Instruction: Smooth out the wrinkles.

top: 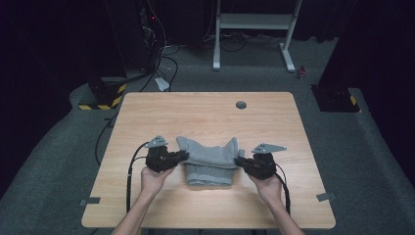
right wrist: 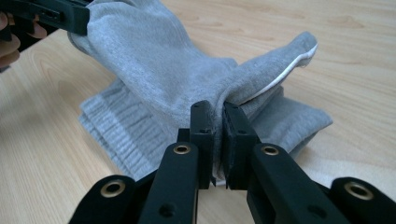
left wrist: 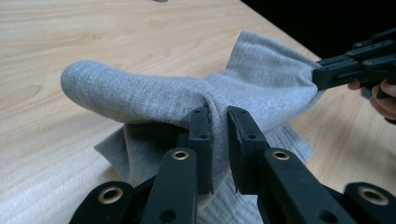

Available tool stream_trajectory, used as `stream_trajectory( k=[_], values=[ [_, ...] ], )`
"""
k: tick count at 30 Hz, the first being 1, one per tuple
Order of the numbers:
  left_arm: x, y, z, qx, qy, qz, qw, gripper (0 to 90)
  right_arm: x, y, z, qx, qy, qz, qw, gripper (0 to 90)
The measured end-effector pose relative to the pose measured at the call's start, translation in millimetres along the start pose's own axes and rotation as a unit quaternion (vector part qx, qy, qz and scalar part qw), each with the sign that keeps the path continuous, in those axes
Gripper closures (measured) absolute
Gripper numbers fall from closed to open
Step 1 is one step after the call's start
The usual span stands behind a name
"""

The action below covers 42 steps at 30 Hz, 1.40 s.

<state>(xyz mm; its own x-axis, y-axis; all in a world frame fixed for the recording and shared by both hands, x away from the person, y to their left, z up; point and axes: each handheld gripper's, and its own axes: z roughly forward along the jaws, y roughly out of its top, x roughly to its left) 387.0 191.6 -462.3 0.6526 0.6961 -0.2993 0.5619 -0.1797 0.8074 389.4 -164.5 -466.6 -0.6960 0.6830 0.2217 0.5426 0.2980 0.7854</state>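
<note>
Right up close my left gripper (left wrist: 218, 122) is pinched tight on the grey garment (top: 209, 159), right gripper (right wrist: 218, 116) clamped on its other side, so it's strung between them mid-table (top: 205, 110), bottom part resting on the wood.

Light wood-grain table (top: 205, 110), rectangular, rounded corners, grey round cable cap (top: 241, 105) near its far edge. Two grey tape pieces, one (top: 89, 201) at the near left edge and one (top: 326, 197) at the near right. Floor is grey carpet (top: 372, 147). Behind the table: white metal stand (top: 254, 29) with a low shelf. Far left: dark rack with black cables (top: 161, 54) running across the floor, yellow-black hazard tape (top: 105, 100) at a base. Surroundings dark, light falls mainly on the table.
</note>
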Motion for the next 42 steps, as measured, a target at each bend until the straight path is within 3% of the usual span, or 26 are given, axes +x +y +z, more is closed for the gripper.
stream_trajectory(
  k=[17, 22, 24, 31, 36, 42],
  values=[
    [-7.3, -26.1, 4.3, 0.043, 0.018, 0.027, 0.9985, 79.4, 10.2, -25.6, 7.2, 0.048, -0.02, -0.02, 0.9985, 82.4],
    [-9.2, -32.0, 9.2, 0.063, 0.024, 0.021, 0.9975, 79.4, 12.1, -29.8, 12.6, 0.071, -0.028, -0.034, 0.9965, 81.7],
    [-11.6, -34.5, 13.8, 0.076, 0.033, 0.03, 0.9961, 79.3, 13.2, -33.0, 16.3, 0.083, -0.036, -0.04, 0.9951, 81.1],
    [-6.4, -33.7, 20.4, 0.072, 0.031, 0.018, 0.9967, 79.2, 12.9, -34.5, 23.9, 0.086, -0.071, -0.064, 0.9917, 81.8],
    [-0.7, -31.4, 27.8, 0.058, 0.033, 0.0, 0.9977, 79.3, 4.5, -31.1, 27.9, 0.085, -0.079, -0.057, 0.9916, 82.0],
    [1.0, -22.2, 35.1, 0.059, 0.048, 0.007, 0.9971, 79.4, -3.7, -20.0, 32.8, 0.093, -0.092, -0.054, 0.99, 82.0]
  ],
)
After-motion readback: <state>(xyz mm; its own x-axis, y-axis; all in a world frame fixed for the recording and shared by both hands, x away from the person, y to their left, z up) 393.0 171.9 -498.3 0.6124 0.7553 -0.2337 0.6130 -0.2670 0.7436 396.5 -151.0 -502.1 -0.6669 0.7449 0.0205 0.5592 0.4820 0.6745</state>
